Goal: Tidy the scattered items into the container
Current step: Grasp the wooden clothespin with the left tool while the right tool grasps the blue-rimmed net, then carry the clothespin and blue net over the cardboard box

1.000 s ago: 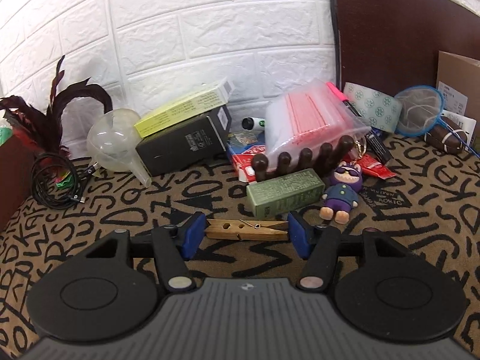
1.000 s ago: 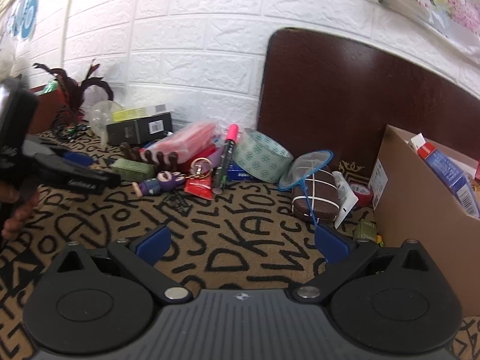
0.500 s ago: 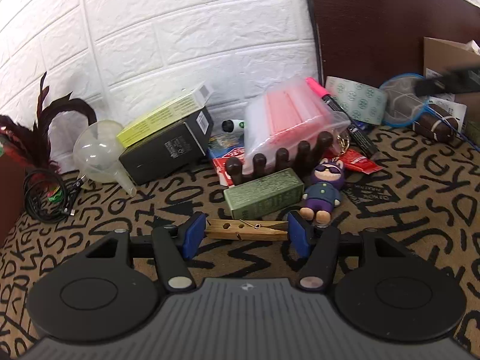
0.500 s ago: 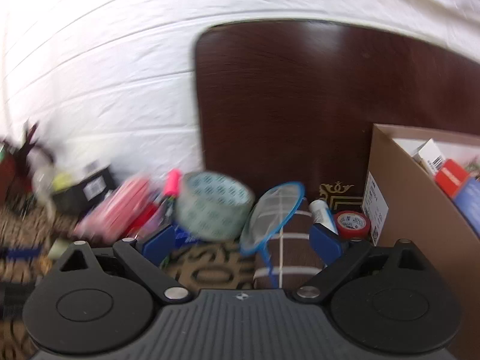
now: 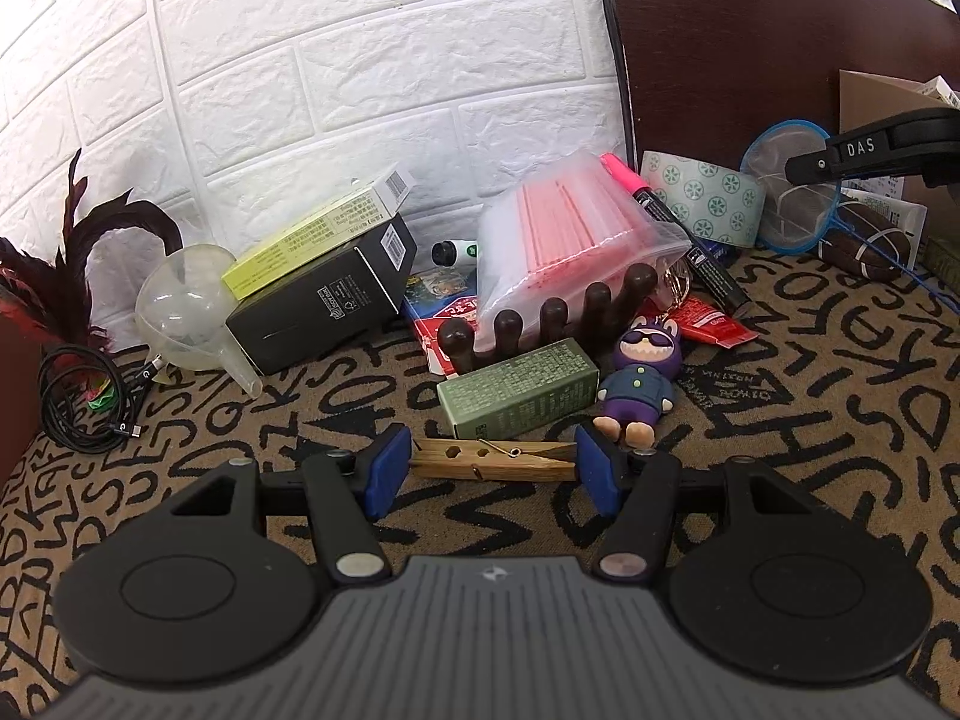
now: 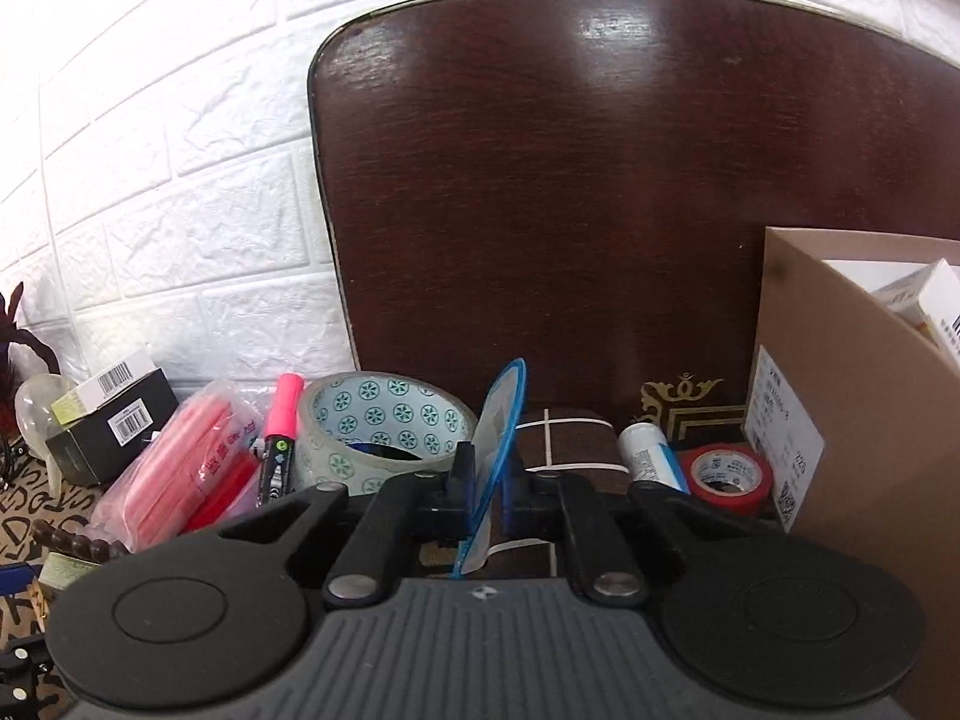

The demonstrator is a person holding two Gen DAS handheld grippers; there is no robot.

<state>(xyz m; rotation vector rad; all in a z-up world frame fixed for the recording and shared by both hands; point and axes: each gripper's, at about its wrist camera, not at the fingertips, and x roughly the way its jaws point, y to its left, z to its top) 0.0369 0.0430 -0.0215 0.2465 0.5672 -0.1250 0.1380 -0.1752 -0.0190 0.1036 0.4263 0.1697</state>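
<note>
A wooden clothespin lies lengthwise between the blue pads of my left gripper, which is shut on it just above the patterned mat. My right gripper is at the back by the dark board. Its jaws are closing and pinch the rim of the small blue net, which stands on edge between them. In the left wrist view the blue net shows at the far right with a black finger of the right gripper over it. The cardboard box with several packets stands to the right.
Against the wall lie a patterned tape roll, a pink marker, a zip bag, a black box and a funnel. Nearer are a green box and a purple figure. Red tape sits beside the box.
My right gripper swung from the open mat to the back, reached the blue net and closed on its rim. The left gripper kept the clothespin and stayed about where it was.
</note>
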